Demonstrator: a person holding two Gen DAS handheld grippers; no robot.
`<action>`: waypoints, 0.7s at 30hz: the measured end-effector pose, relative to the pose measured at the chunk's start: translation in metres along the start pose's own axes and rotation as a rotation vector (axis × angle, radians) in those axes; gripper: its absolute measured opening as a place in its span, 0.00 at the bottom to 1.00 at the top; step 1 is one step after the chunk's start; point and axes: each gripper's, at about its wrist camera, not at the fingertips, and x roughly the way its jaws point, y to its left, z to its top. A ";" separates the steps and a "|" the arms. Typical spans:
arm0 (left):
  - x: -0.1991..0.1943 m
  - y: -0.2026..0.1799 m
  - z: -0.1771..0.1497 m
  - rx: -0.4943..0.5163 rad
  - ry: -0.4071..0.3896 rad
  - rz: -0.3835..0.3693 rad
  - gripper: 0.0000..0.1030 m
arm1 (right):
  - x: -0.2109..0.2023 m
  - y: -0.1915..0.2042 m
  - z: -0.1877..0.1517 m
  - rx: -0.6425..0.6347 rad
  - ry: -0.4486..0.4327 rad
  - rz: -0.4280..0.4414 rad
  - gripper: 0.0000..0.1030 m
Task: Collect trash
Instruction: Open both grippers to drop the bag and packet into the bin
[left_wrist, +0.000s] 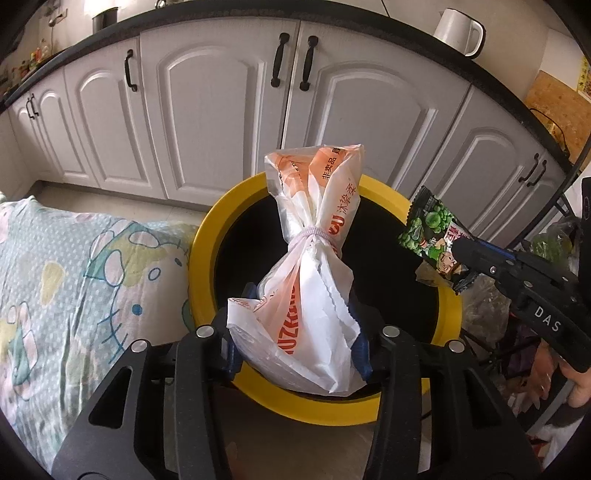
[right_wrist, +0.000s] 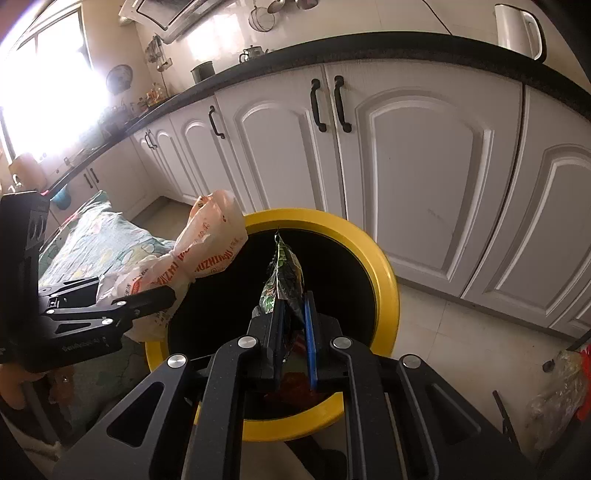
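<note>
A yellow-rimmed bin (left_wrist: 207, 236) with a black inside stands on the floor before white cabinets; it also shows in the right wrist view (right_wrist: 384, 280). My left gripper (left_wrist: 301, 295) is shut on a white and orange plastic bag (left_wrist: 314, 258) tied at the neck, held over the bin's opening. The bag shows at the bin's left rim in the right wrist view (right_wrist: 207, 243). My right gripper (right_wrist: 295, 306) is shut on a green snack wrapper (right_wrist: 284, 273), held over the bin. In the left wrist view the right gripper (left_wrist: 461, 251) holds the wrapper (left_wrist: 432, 236) at the bin's right rim.
A patterned cloth (left_wrist: 74, 266) lies left of the bin. White cabinet doors (left_wrist: 221, 110) stand behind it under a dark counter with a white jug (left_wrist: 458, 31). A wire rack with more bags (left_wrist: 517, 295) is on the right.
</note>
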 end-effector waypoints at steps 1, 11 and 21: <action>0.001 0.001 0.000 -0.002 0.002 0.001 0.39 | 0.001 0.000 0.001 0.000 0.001 -0.001 0.10; -0.005 0.007 -0.002 -0.012 -0.007 0.022 0.52 | 0.004 0.004 0.003 -0.002 0.016 0.022 0.18; -0.033 0.012 -0.001 -0.016 -0.060 0.056 0.78 | -0.013 0.008 0.005 -0.026 -0.017 0.000 0.40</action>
